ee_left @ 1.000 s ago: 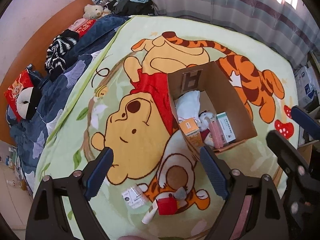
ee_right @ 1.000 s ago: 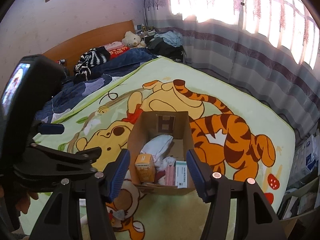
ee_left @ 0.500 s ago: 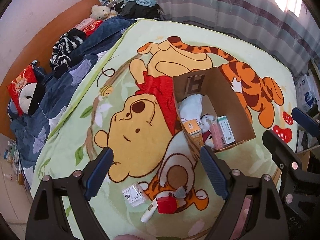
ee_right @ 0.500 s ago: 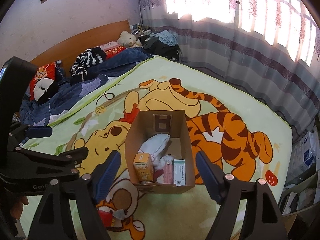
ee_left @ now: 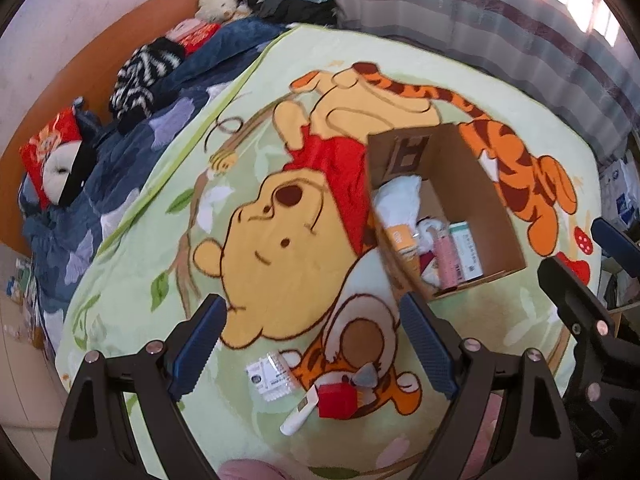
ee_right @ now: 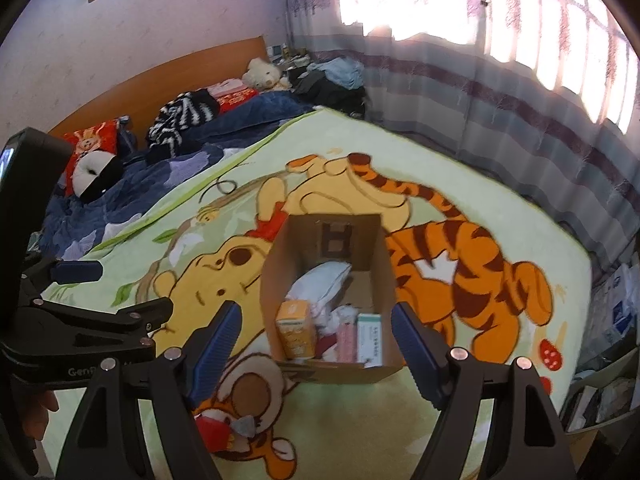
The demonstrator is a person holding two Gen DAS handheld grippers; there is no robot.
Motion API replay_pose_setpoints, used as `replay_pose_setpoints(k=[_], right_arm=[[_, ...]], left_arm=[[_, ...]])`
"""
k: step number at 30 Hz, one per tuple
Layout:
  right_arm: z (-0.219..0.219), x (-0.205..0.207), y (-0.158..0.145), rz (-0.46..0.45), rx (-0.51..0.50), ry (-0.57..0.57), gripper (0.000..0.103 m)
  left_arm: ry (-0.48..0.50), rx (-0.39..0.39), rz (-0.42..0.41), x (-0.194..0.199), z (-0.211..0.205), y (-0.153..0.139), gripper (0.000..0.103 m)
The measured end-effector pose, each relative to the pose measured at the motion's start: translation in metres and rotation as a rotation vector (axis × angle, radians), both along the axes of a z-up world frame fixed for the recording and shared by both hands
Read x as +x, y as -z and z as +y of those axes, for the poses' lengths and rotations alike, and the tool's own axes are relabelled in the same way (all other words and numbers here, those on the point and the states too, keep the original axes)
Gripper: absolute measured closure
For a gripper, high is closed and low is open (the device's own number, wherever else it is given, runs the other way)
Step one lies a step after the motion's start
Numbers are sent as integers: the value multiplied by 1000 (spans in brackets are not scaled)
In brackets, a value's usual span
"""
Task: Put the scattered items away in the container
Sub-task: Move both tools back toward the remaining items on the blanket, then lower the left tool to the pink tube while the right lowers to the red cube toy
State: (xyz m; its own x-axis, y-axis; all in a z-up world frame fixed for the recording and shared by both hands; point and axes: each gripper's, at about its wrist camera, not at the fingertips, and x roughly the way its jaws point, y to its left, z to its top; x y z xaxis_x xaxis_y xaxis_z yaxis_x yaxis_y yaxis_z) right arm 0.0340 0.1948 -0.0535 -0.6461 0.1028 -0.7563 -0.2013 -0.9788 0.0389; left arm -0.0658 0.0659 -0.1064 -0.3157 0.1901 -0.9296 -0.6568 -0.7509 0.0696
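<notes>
The open brown cardboard box [ee_left: 486, 216] sits on the bed, on a pale green plush blanket [ee_left: 132, 280] printed with a yellow cartoon bear and an orange striped tiger. Already in the box: a white soft pouch [ee_right: 324, 280] at the far end, an orange carton [ee_right: 295, 326] against the left wall, a pink ribbed tube [ee_right: 346, 342] and a white-and-green medicine box [ee_right: 370, 338] side by side near the front wall, plus some crumpled white stuff between them.

Still loose on the blanket, just in front of the box's near-left corner – a small red cube-shaped box [ee_left: 337, 400], a grey wedge-shaped bit [ee_left: 367, 376] touching its right side, a white slim stick-shaped gadget [ee_left: 299, 416] lying tilted at its left, and a white flat printed sachet [ee_left: 270, 374] a bit further left of that.

The left gripper [ee_left: 312, 348] hangs over those leftovers with its jaws spread wide, nothing between them – the sachet and red box show in the gap but well below. The right gripper [ee_right: 316, 344] points at the front of the cardboard box, jaws have just been opening and now stand wide apart with nothing in them; the box front shows between the blue pads, not touched.

A hand [ee_right: 38, 420] holding the left gripper peeks in at the left edge of the right wrist view.
</notes>
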Motion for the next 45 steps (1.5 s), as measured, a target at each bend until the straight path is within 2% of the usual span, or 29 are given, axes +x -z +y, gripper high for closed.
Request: replay_pose_setpoints(k=[3, 7, 12, 16, 22, 28, 35, 40, 42, 45], right_arm=[[-10, -2, 21, -36, -31, -54, 24], [-30, -4, 60, -108, -47, -134, 24], [-58, -3, 119, -188, -62, -236, 24], [-72, 1, 166, -247, -69, -283, 24], [-86, 15, 218, -305, -88, -329, 24], [-110, 31, 244, -328, -132, -392, 24], [-131, 46, 272, -384, -166, -451, 24], [-138, 44, 288, -394, -132, -465, 24], [-143, 41, 295, -385, -85, -482, 24], [-150, 34, 303, -360, -12, -509, 24]], left_arm=[[-46, -26, -40, -4, -15, 22, 13], [-111, -87, -103, -9, -41, 68, 14], [-178, -157, -145, -8, -75, 133, 14], [-189, -184, -174, -2, -93, 174, 14], [-116, -223, -166, 21, -110, 220, 14], [-11, -272, -184, 41, -131, 262, 14], [78, -210, -213, 61, -134, 281, 14], [160, -244, -198, 71, -130, 303, 14], [175, -269, -176, 70, -126, 314, 13], [146, -242, -201, 59, -124, 323, 13]])
